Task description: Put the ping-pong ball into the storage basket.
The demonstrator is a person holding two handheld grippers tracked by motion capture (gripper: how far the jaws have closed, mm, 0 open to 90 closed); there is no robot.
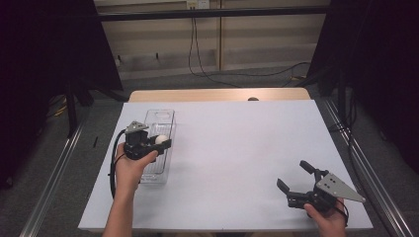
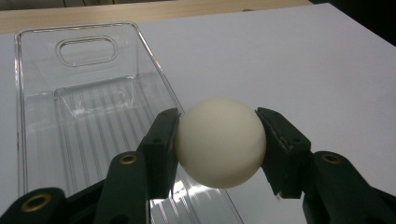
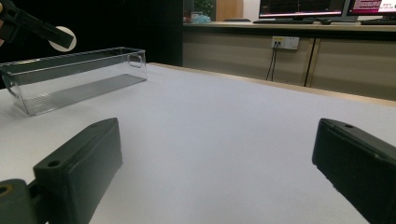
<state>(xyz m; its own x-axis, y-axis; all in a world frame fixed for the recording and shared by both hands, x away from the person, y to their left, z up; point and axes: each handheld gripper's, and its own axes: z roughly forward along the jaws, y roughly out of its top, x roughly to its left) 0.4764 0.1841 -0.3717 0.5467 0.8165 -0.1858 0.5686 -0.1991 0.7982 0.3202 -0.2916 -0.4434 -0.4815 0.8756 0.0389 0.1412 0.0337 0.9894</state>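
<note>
Your left tool (image 2: 219, 154) pinches the white ball (image 2: 220, 142) above the clear bin (image 2: 74, 93); your right tool (image 1: 295, 180), well apart from that bin, stands spread.

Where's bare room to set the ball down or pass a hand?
The bin is empty inside, so its floor is free. The widest bare patch of table runs from the bin's right wall to the right gripper. It is crowded only at the bin's right wall, where the left gripper holds the ball.
</note>
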